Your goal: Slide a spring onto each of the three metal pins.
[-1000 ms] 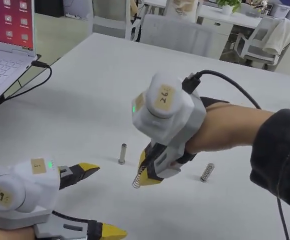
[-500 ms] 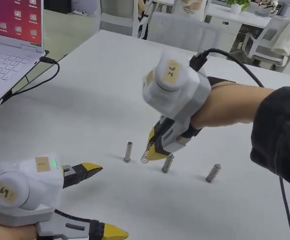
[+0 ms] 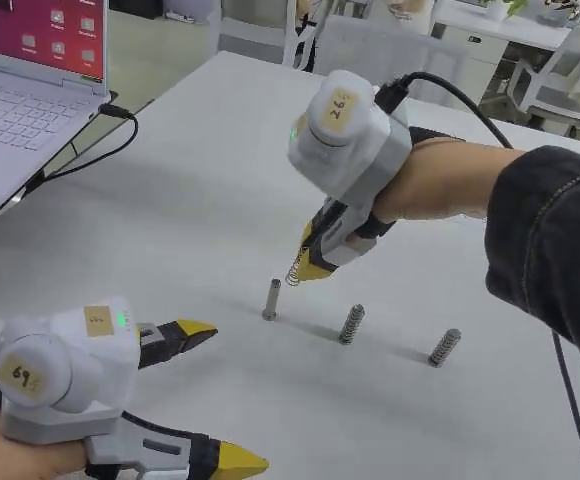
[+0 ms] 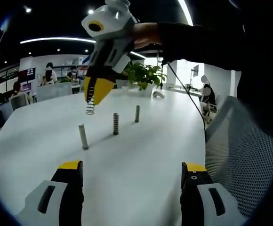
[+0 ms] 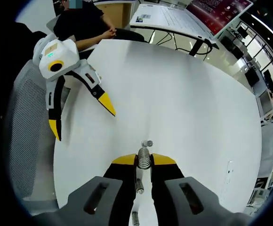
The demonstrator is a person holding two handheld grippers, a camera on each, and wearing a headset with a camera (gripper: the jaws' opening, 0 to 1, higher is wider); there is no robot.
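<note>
A bare metal pin point(image 3: 272, 300) stands upright on the white table point(image 3: 170, 210). To its right two springs point(image 3: 351, 324) point(image 3: 444, 347) stand upright, each seemingly over a pin. My right gripper point(image 3: 313, 265) hangs just above and right of the bare pin, shut on a third spring point(image 3: 293, 271) that juts from its yellow tips. In the right gripper view that spring point(image 5: 144, 157) lines up just short of the pin top point(image 5: 147, 143). My left gripper point(image 3: 218, 398) rests low at the near left, open with nothing between its fingers. The left gripper view has the pin point(image 4: 83, 136) ahead of it.
An open laptop point(image 3: 30, 90) sits at the far left with a black cable point(image 3: 100, 150) trailing over the table. Office chairs and desks stand beyond the far edge. A cable runs from the right gripper along the person's sleeve point(image 3: 550, 230).
The right gripper has risen from near the table with the spring and now hangs over the bare pin, uncovering the middle spring. The left gripper has stayed put; the camera shifted.
</note>
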